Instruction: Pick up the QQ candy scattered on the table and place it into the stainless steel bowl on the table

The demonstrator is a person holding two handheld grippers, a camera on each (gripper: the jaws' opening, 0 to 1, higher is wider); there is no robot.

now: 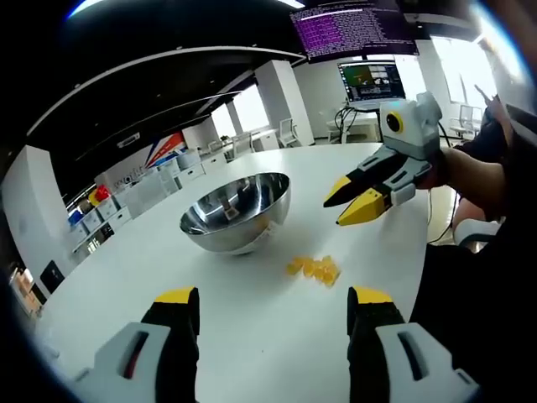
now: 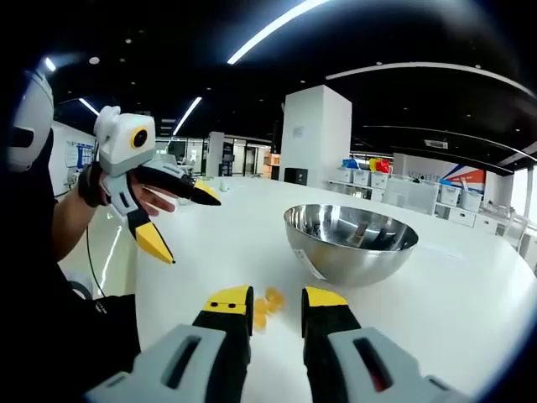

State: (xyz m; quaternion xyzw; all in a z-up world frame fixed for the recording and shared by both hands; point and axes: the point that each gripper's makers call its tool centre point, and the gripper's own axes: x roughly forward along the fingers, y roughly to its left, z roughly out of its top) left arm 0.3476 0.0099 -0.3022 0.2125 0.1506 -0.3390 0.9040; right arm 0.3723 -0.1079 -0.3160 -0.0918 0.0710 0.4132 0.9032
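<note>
Nearest in the left gripper view, left gripper (image 1: pixel 273 306) with yellow-tipped jaws spread wide and holding nothing above the round white desk (image 1: pixel 252 353). Just beyond, a small cluster of translucent yellow QQ candy (image 1: pixel 314 269) lying on the desk beside the shiny stainless steel bowl (image 1: pixel 237 211). In the right gripper view, right gripper (image 2: pixel 277 304) with jaws parted narrowly and empty, candy visible between the tips, bowl farther off to the right.

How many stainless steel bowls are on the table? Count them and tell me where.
1. The stainless steel bowl sits on the white table, just beyond the yellow candies, which lie on the tabletop outside it.
</note>
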